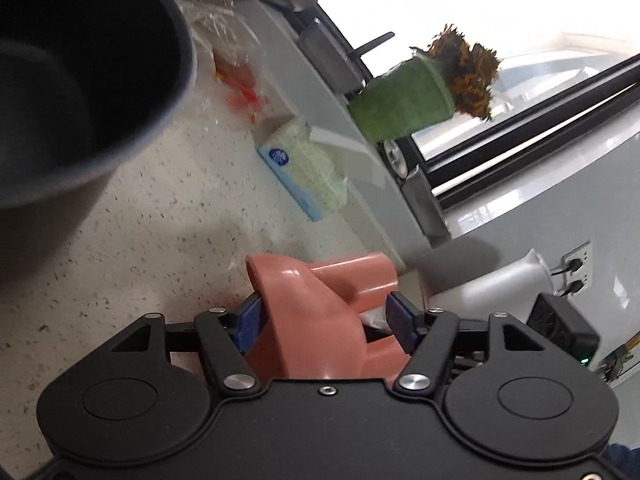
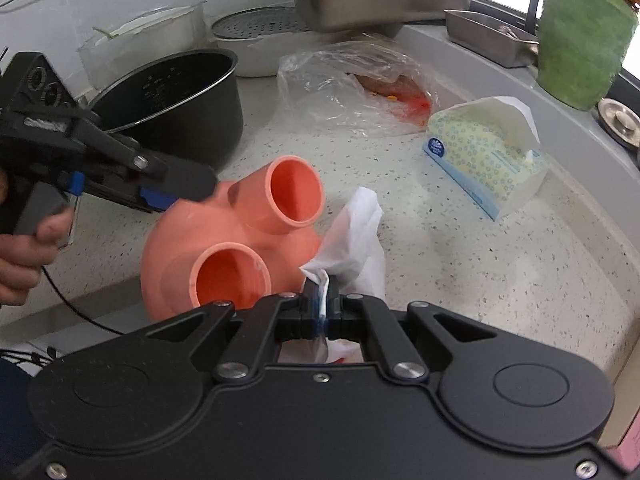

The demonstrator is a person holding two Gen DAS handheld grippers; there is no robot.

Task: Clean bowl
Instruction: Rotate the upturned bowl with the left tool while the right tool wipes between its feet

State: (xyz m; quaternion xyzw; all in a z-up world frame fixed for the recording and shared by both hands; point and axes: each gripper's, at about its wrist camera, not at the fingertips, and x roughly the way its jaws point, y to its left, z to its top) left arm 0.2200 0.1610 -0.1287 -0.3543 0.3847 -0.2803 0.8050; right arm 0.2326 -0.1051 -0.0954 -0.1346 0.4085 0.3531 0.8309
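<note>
Right wrist: smooth salmon bowl point(image 2: 224, 248), crumpled white tissue point(image 2: 352, 236) pinched.

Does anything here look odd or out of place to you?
Yes: the salmon-pink plastic bowl is off the speckled countertop, tipped with its two tube-shaped legs toward the right wrist camera, gripped by the left gripper. The right gripper pinches a crumpled white tissue beside it.

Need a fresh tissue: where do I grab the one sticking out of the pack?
Pinch the upright white tissue at its peak, coming down from above with the fingers either side of the thin sheet. It stands clear of the pack, so nothing else gets caught. The right gripper must first drop its used tissue.
</note>
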